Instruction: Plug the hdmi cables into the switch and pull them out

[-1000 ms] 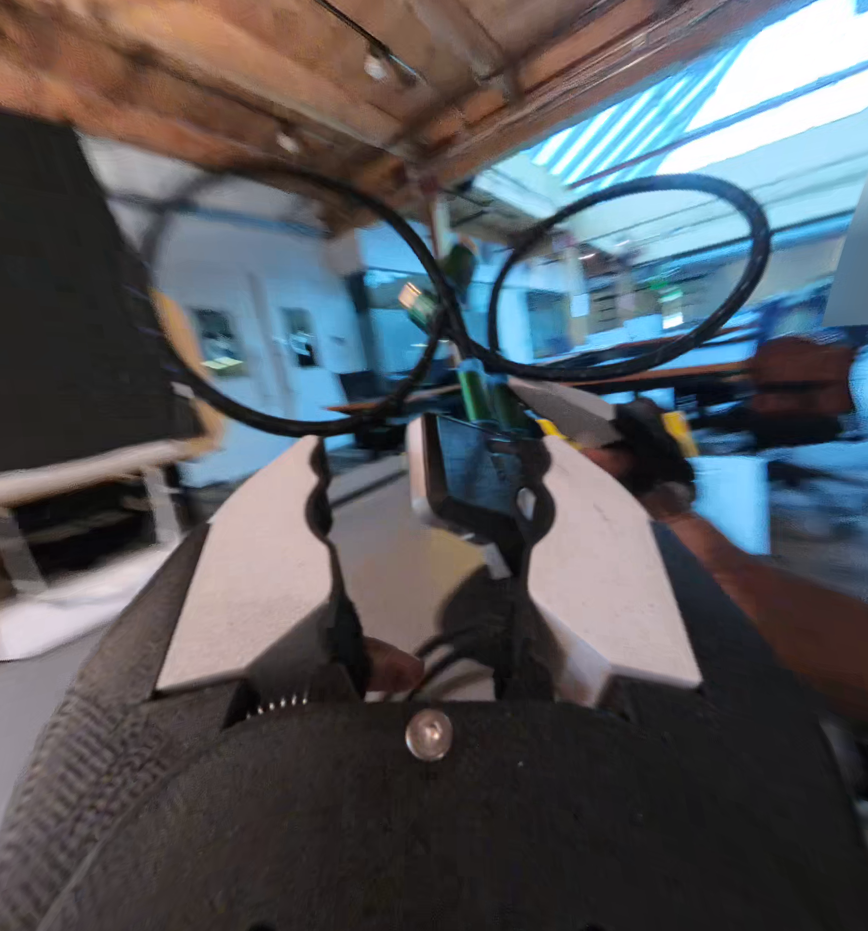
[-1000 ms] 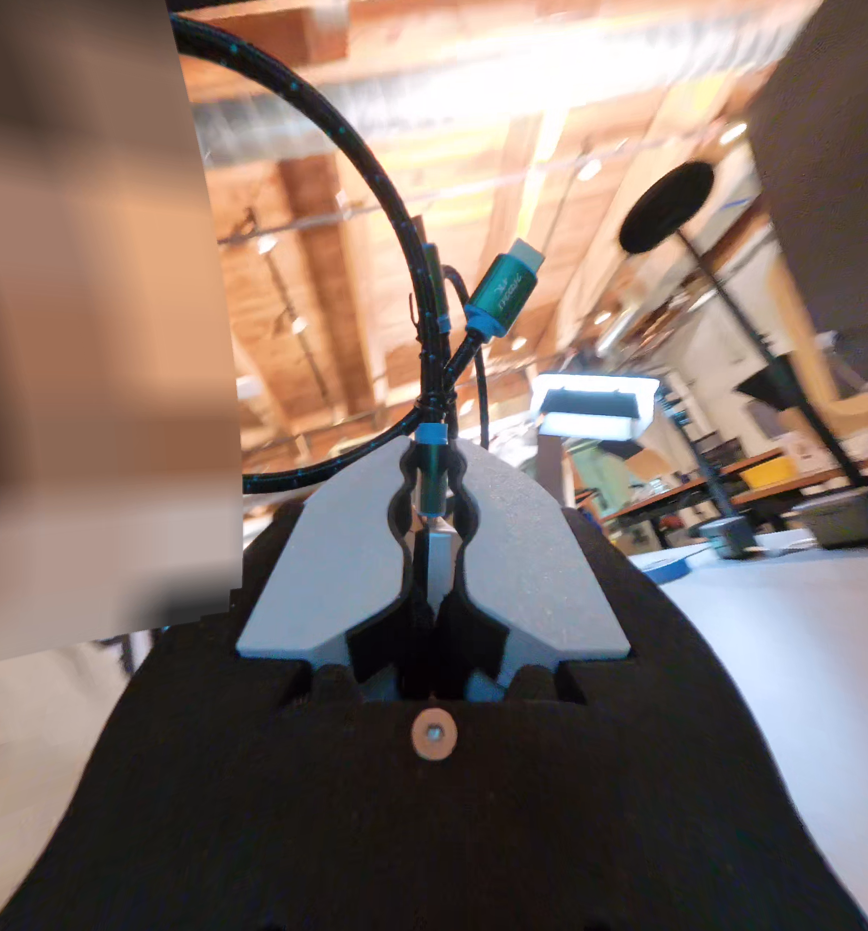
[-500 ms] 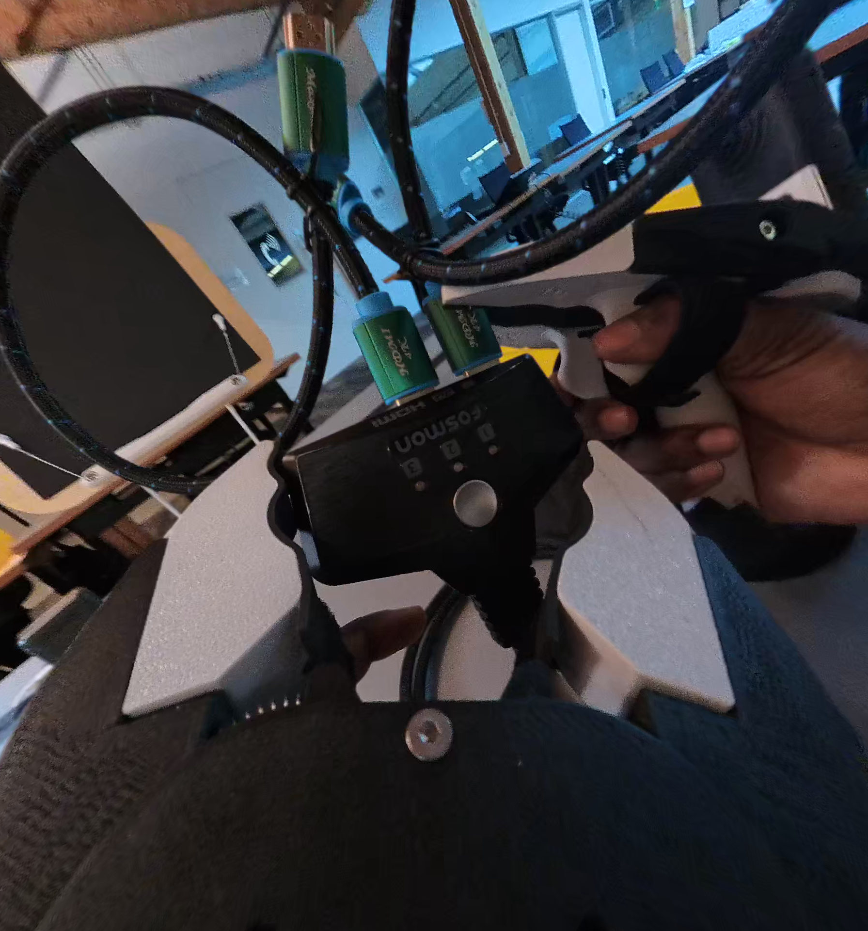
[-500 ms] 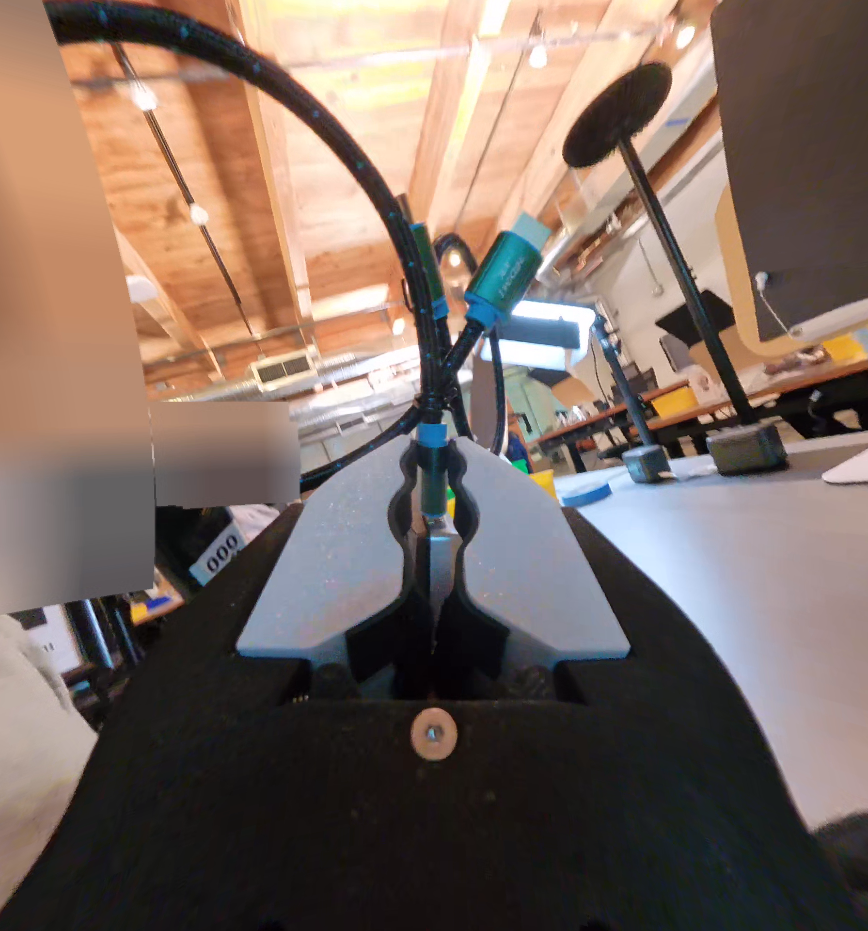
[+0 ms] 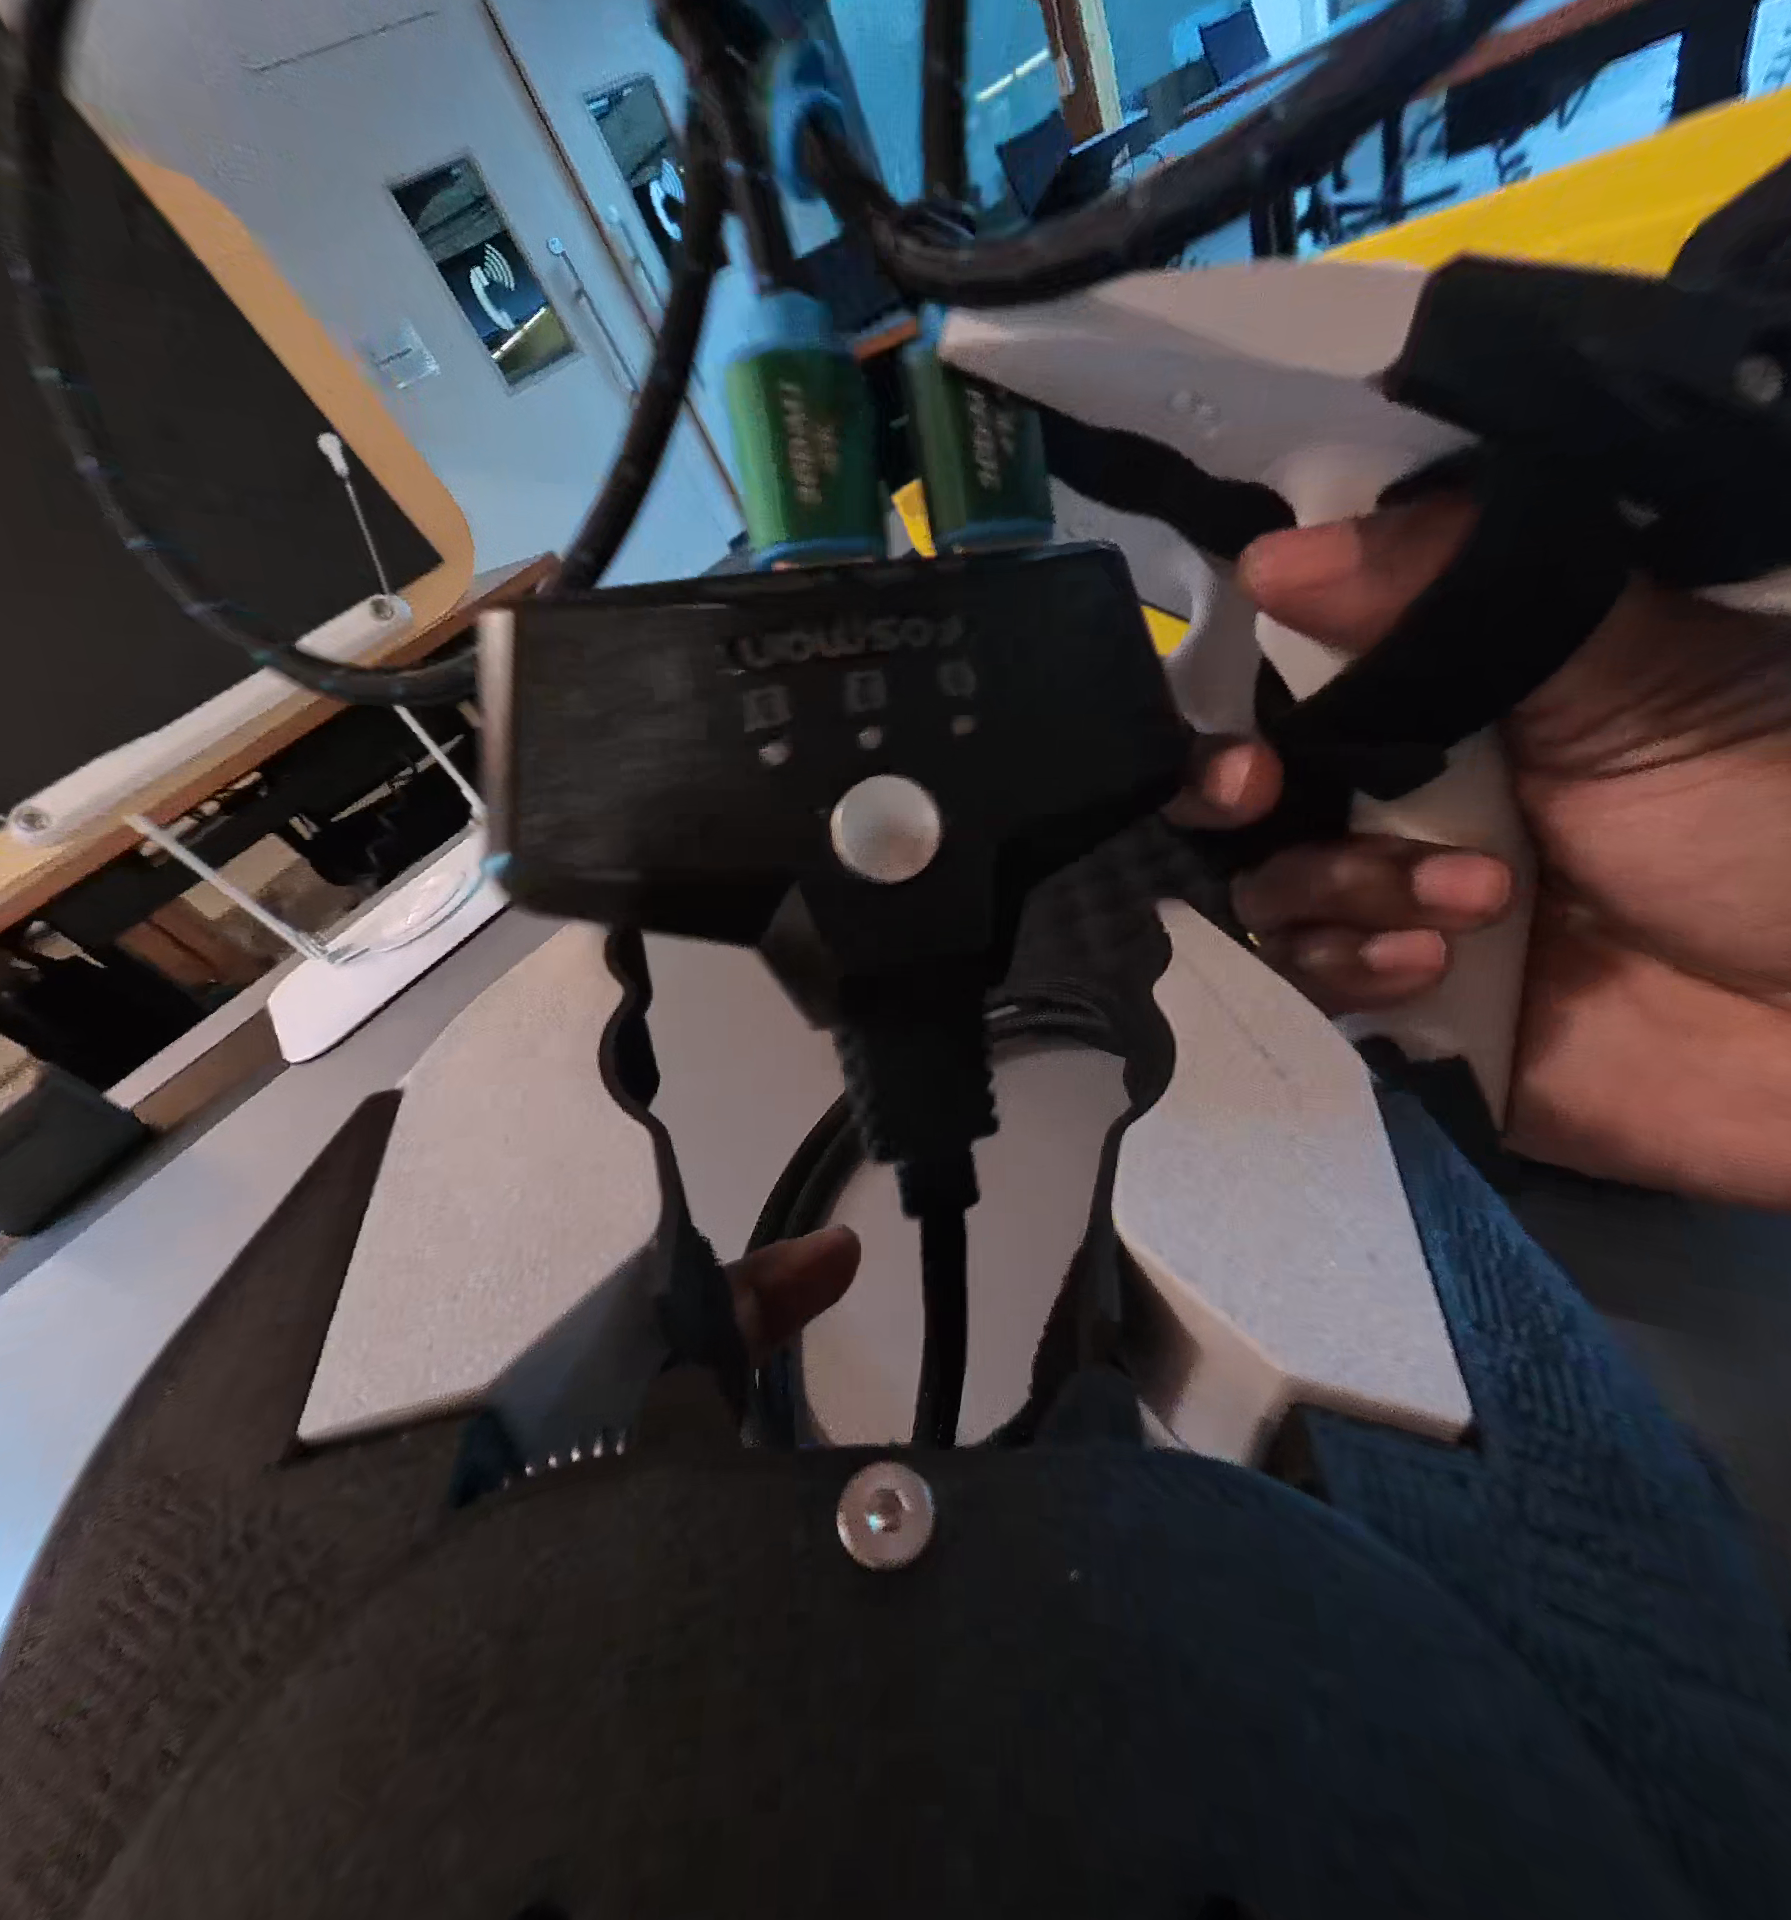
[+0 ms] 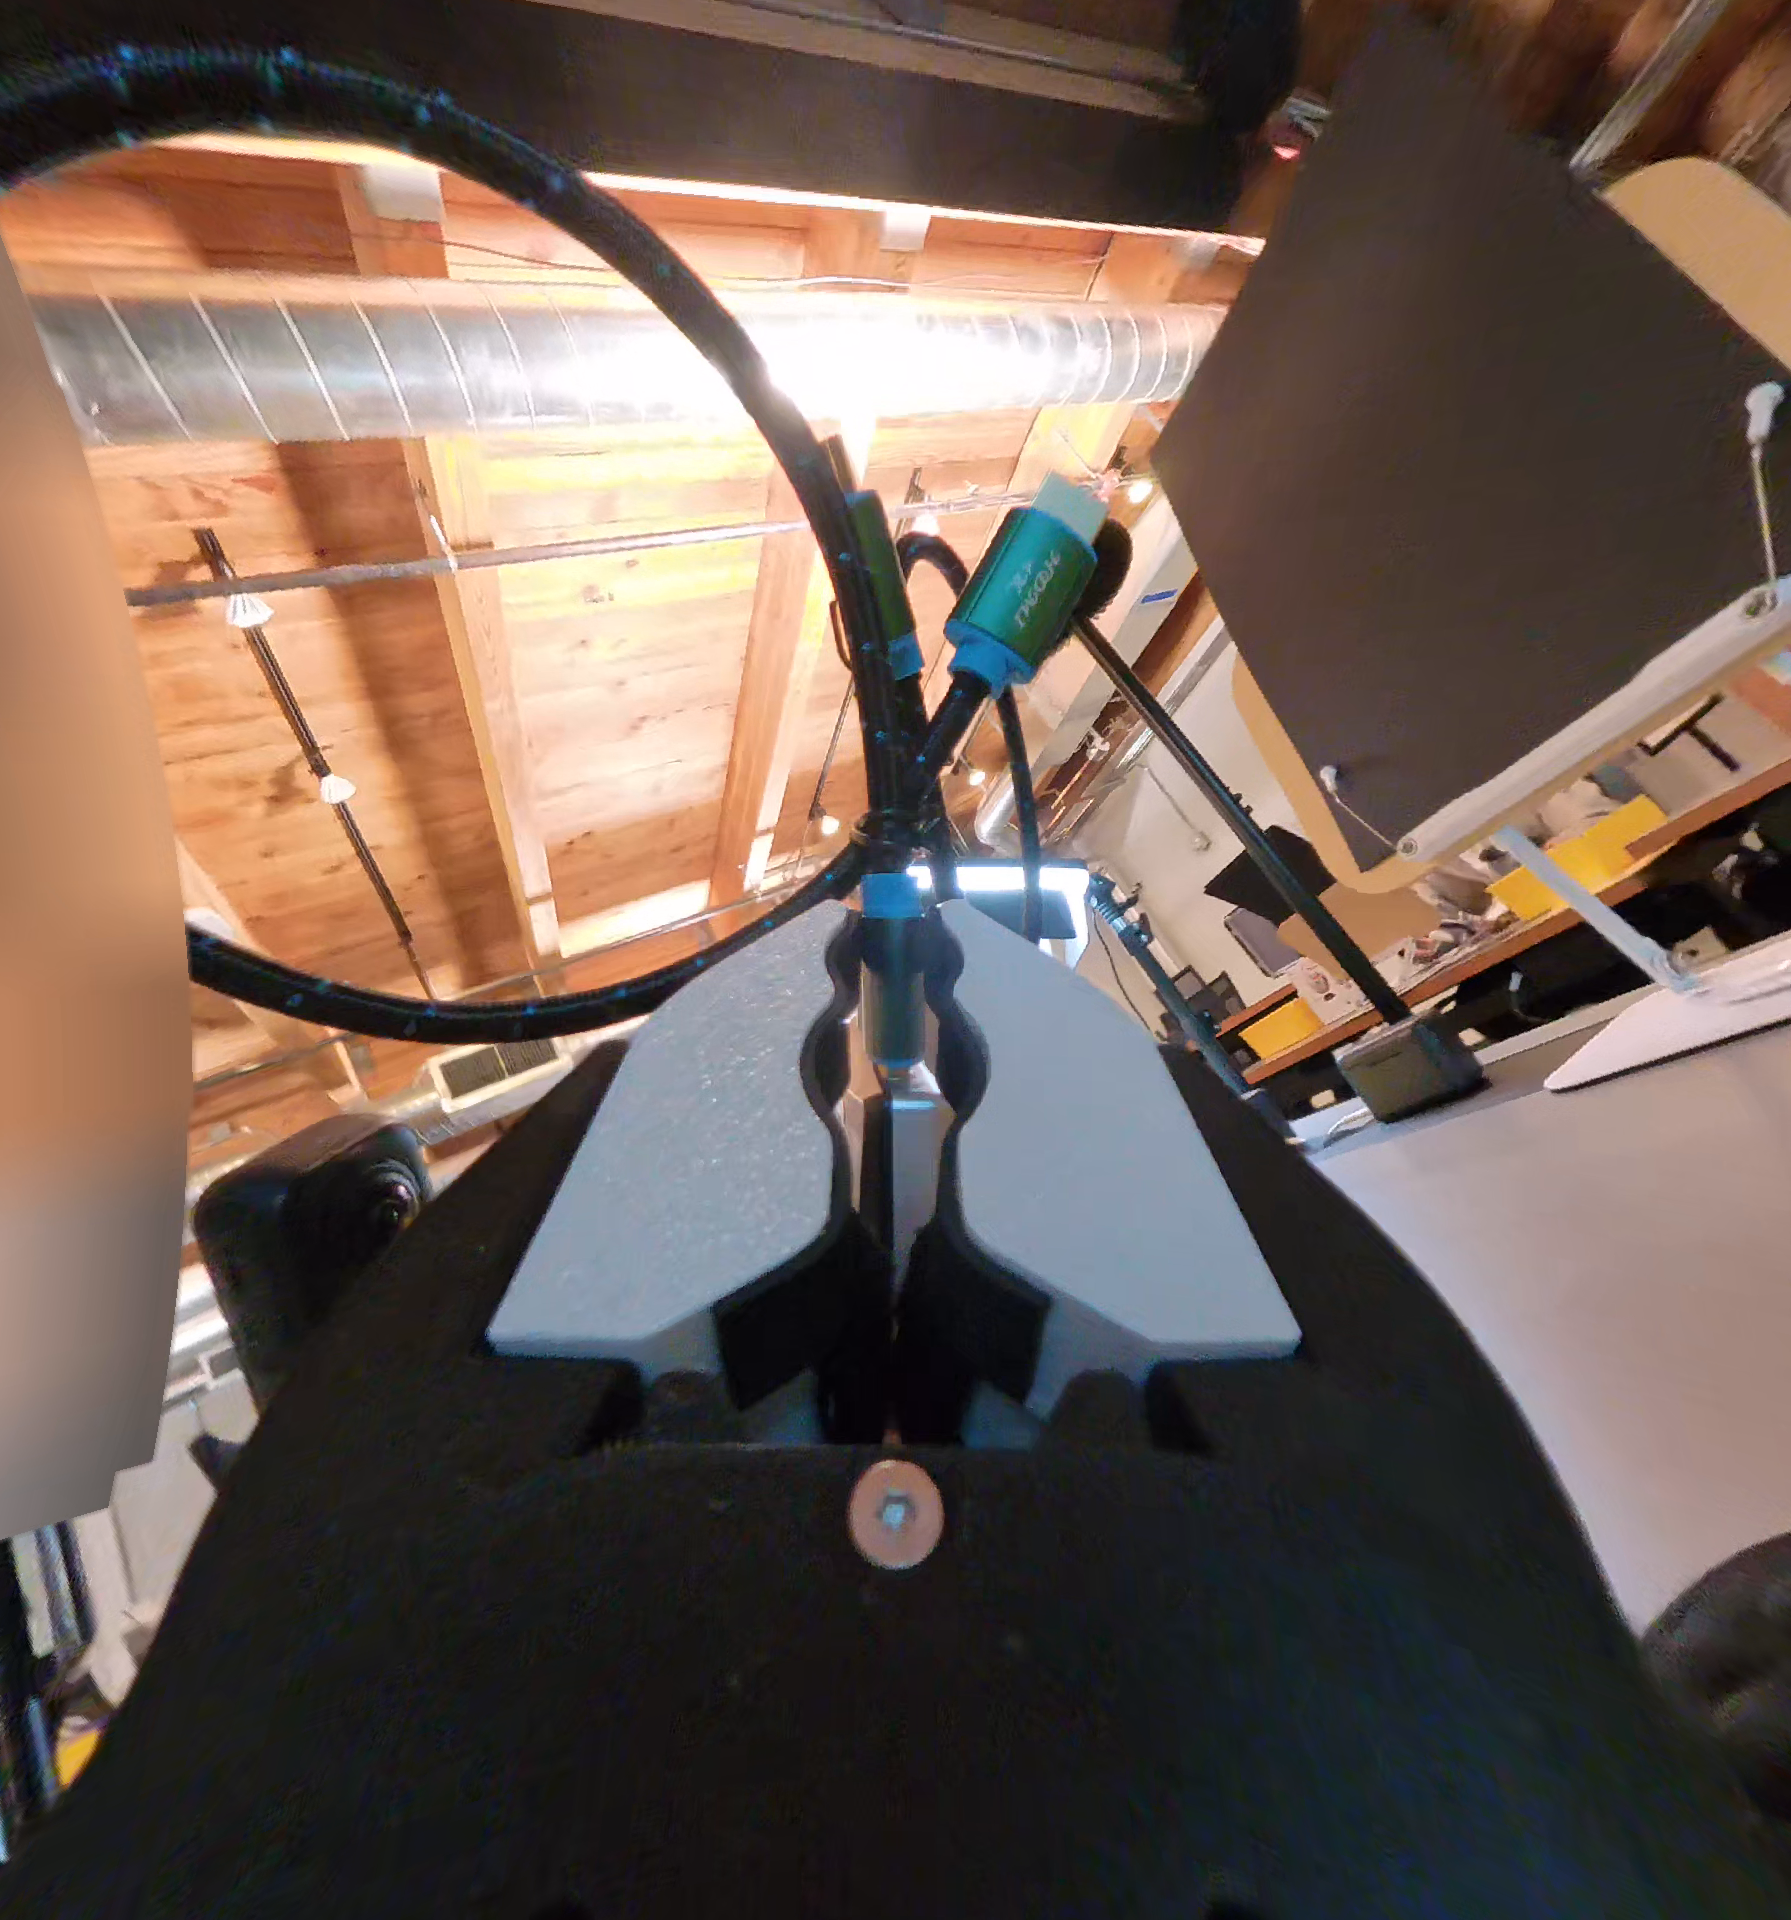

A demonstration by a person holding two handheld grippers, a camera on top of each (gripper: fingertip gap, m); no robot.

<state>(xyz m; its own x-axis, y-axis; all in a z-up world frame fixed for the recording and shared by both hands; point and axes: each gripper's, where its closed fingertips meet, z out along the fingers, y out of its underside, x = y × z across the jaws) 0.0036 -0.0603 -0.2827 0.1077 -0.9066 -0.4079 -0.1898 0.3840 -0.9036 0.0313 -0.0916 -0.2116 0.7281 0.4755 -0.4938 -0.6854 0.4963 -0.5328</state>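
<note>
Left wrist view: left gripper (image 5: pixel 891 997) jaws parted, switch (image 5: pixel 818 748) unclamped; right gripper (image 6: pixel 896 997) clamps a plugged HDMI connector (image 6: pixel 891 997). Pulling could drag the switch free.

Green plug (image 6: pixel 896 997) in right tool (image 6: pixel 896 1013)

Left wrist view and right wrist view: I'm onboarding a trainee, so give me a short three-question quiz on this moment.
1. True or false: the black box-shaped HDMI switch has no plugs in it.
2. What is the right gripper shut on? A) a green-sleeved HDMI plug B) a yellow bin C) a silver duct
3. What colour is the round button on the switch?

Key: 1 false, two seated plugs show; 2 A; 3 silver.
</note>
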